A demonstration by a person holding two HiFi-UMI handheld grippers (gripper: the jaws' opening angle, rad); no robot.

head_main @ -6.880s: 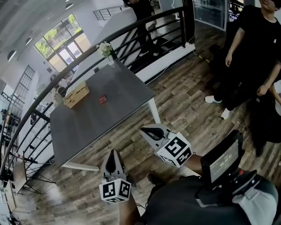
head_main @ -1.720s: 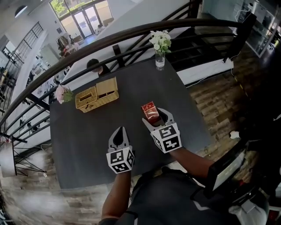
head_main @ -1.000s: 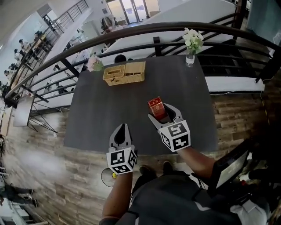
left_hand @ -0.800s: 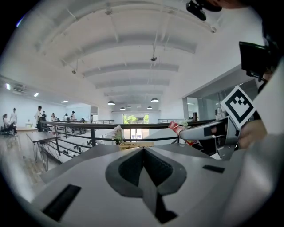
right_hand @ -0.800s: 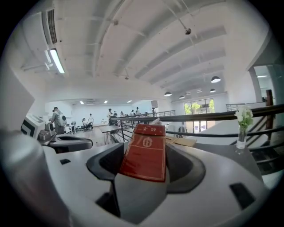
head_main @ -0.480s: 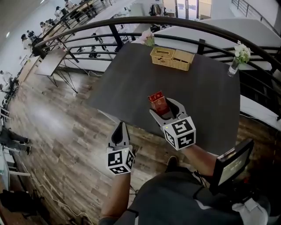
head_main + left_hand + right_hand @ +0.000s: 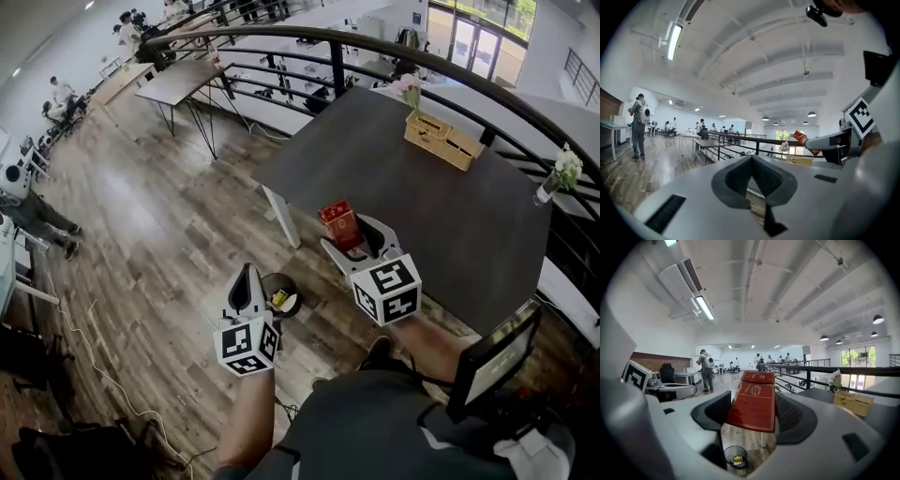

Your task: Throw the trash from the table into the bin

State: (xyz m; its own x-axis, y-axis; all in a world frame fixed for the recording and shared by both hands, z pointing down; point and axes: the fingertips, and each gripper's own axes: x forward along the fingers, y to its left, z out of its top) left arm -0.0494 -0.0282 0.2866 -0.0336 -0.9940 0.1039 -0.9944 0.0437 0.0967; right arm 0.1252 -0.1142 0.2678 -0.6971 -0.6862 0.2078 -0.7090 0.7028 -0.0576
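One flat rectangular red box (image 7: 752, 406), round bin (image 7: 725, 456)

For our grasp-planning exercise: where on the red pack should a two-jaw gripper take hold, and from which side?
Take the red pack near one short end, jaws on its two long narrow sides, coming in along its length. Those sides are flat and parallel, and the right gripper holds it that way.

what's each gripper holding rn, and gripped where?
Right gripper holds the small red cardboard box, jaws clamped on the sides of its lower half; the top sticks out. Left gripper: jaws together, nothing held.
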